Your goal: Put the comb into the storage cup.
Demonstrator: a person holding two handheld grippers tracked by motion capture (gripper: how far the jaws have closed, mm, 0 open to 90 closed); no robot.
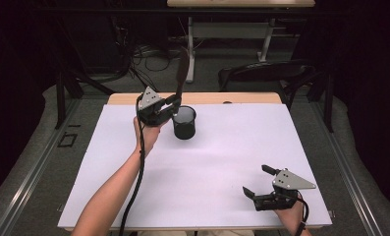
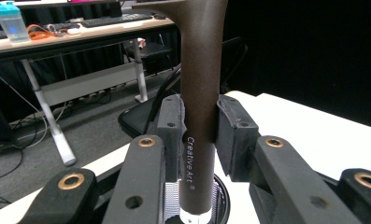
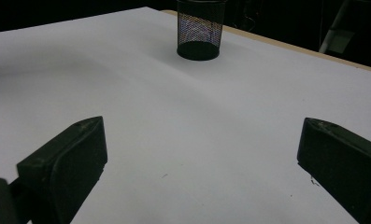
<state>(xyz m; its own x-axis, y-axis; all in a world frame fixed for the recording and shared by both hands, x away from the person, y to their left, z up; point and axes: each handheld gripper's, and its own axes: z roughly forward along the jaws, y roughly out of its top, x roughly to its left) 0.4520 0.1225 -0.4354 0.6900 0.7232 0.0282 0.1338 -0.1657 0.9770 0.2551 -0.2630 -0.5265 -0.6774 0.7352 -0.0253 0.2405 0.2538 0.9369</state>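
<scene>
A black mesh cup stands upright on the white table sheet, toward the back left. My left gripper hangs just above the cup's left rim, shut on a dark brown tool handle printed "Creative Art". The handle stands upright, its lower end over the mesh cup and its top rising above the gripper. My right gripper rests open near the table's front right edge, nothing between its fingers. From there the mesh cup shows far ahead.
A wooden table edge runs behind the sheet. A black chair stands past it, with white desk legs and floor cables beyond. A far desk carries a blue bottle and keyboards.
</scene>
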